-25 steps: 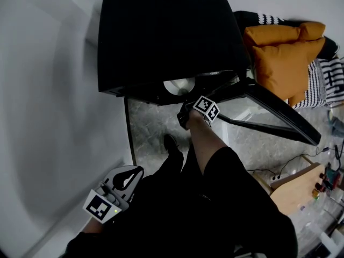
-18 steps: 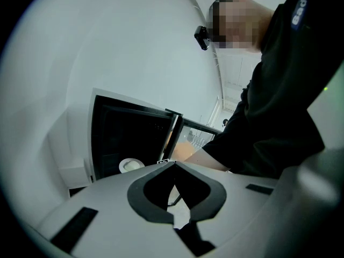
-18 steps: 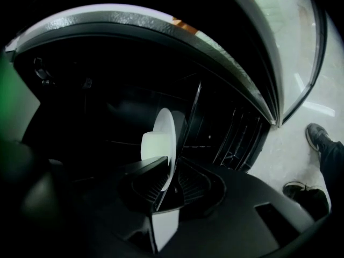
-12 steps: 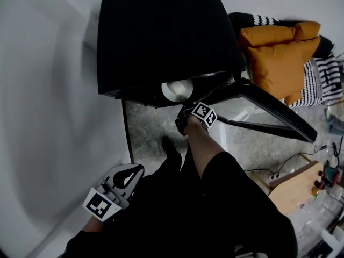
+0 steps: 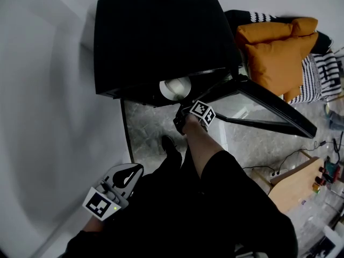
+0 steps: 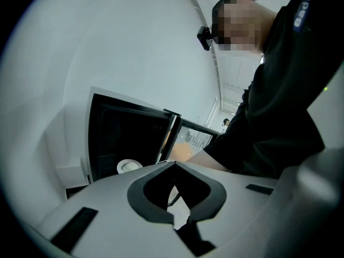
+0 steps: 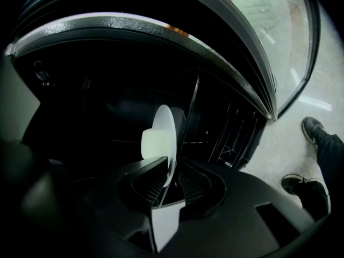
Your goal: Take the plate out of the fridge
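Observation:
A white plate (image 5: 174,86) shows at the front edge of the black fridge (image 5: 156,36), whose glass door (image 5: 269,109) stands swung open to the right. My right gripper (image 5: 181,102) reaches to the fridge's mouth and is shut on the plate's rim. In the right gripper view the plate (image 7: 164,138) stands on edge between the two pads of the right gripper (image 7: 171,168), with the dark fridge interior behind it. My left gripper (image 5: 126,177) hangs low at my left side, far from the fridge. Its jaws meet at the tips of the left gripper (image 6: 173,164), with nothing in them.
A white wall (image 5: 43,117) runs close along the left. Orange cushions (image 5: 274,52) lie right of the fridge. A wooden board with a power strip (image 5: 293,184) sits on the marble floor at lower right. My shoes (image 7: 312,128) stand before the fridge.
The plate shows whiter and more fully at the fridge's front edge, with the right gripper still on it. The left gripper has stayed where it was.

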### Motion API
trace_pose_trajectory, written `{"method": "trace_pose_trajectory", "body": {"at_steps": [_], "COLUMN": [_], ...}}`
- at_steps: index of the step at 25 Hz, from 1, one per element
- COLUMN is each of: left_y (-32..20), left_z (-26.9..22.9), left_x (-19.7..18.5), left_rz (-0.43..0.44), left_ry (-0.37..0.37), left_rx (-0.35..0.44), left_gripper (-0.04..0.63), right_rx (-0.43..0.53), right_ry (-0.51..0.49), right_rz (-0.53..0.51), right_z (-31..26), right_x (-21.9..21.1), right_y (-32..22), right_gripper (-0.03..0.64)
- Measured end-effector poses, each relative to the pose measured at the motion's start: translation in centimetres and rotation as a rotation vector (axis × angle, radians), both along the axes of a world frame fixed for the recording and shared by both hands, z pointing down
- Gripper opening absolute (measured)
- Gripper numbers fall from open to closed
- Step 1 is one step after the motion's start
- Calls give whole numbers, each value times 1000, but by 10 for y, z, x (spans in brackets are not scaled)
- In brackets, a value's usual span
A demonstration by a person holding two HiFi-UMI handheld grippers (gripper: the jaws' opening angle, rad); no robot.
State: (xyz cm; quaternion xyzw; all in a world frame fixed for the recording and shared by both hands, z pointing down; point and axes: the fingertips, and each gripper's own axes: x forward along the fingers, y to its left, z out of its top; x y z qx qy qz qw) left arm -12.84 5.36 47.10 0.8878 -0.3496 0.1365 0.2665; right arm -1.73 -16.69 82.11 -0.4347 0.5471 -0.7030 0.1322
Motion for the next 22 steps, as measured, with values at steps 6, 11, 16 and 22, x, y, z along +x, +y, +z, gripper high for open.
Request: {"method": "trace_pose_trajectory", "body": {"at_steps": [6,11,16,22], "left_y": [0,-1,-2,-2], "left_z": [-1,1,2,3], "left_x": [1,1,3,5], "left_rz": [0,2,14,33], "left_ry": [6,11,16,19], "left_rx": [-4,-5,-7,-12], "left_gripper": [5,5,5,5], "right_rx": [27,48,100,155], "right_ry": [-13,-41,-98,-132], "right_rz": [17,35,56,59], "right_z": [-7,-11,-19,-24], "right_x": [0,2,3,9], "right_y": [2,5,11,20], "right_gripper": [41,31,18,18]}}
